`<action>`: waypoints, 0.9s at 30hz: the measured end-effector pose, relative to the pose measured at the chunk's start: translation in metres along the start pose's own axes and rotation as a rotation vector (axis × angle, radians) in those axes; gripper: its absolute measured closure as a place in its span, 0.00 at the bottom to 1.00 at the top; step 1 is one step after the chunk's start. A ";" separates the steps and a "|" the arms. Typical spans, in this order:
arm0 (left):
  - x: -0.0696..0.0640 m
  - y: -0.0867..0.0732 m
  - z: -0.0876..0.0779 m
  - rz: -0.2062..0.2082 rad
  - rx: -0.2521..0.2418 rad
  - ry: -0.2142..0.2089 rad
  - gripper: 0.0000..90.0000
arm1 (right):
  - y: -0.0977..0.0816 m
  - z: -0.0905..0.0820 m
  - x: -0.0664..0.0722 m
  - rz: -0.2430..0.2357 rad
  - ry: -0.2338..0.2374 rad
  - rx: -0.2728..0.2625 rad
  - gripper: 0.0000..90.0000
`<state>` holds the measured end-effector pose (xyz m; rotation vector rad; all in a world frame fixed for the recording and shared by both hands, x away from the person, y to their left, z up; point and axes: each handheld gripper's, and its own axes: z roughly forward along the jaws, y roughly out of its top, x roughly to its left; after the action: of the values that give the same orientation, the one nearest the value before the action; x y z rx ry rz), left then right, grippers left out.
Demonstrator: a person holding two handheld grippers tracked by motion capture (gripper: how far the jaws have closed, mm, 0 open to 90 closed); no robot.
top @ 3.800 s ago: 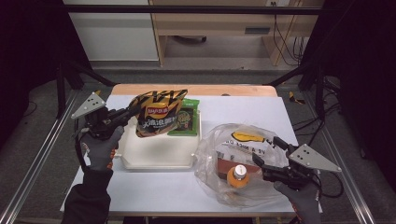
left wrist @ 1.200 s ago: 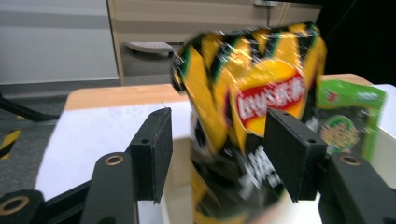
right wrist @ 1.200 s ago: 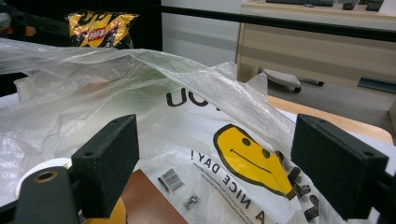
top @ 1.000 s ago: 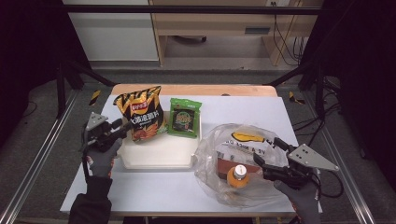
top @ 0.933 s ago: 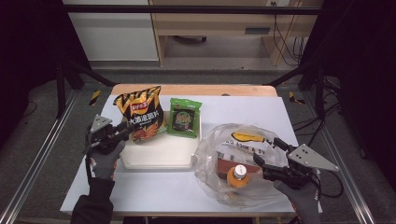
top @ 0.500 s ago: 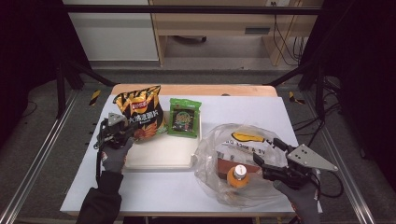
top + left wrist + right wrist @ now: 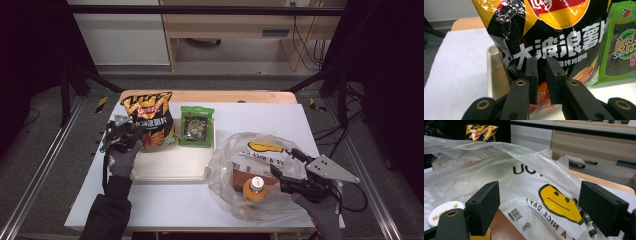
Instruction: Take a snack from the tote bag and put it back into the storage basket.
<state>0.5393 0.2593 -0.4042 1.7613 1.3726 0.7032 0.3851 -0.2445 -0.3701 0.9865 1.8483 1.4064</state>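
A black and yellow chip bag (image 7: 150,120) stands upright at the back left of a white tray (image 7: 170,165), with a green seaweed packet (image 7: 196,126) beside it. My left gripper (image 7: 131,134) is at the bag's lower left. In the left gripper view its jaws (image 7: 541,61) stand a narrow gap apart in front of the chip bag (image 7: 549,37); they have just been opening slightly, with nothing pinched between them. My right gripper (image 7: 285,161) is open at a clear plastic bag (image 7: 240,150) that holds an orange bottle (image 7: 256,186). Its wide pads (image 7: 482,205) straddle the smiley-face bag (image 7: 506,160).
The tray's left rim (image 7: 492,72) lies just below my left jaws, and the seaweed packet (image 7: 621,50) is at their right. The bottle's white cap (image 7: 441,213) sits by my right gripper's left jaw. White table cover (image 7: 165,200) stretches in front of the tray.
The chip bag, held above the tray at first, now stands at the tray's back. My left gripper has moved right, up to the bag. The right gripper has not moved.
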 end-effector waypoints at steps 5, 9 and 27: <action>0.002 0.003 0.002 -0.013 0.011 -0.008 0.83 | -0.001 0.000 0.000 0.001 0.000 0.007 0.20; 0.003 0.003 0.002 -0.018 0.008 -0.014 0.78 | -0.001 0.001 0.000 0.000 0.001 0.008 0.20; -0.004 -0.016 -0.056 -0.011 -0.153 -0.121 0.63 | 0.000 -0.007 0.003 0.002 0.011 -0.003 0.30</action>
<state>0.4848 0.2710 -0.3876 1.6468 1.2146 0.6662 0.3778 -0.2451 -0.3684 0.9812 1.8538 1.4180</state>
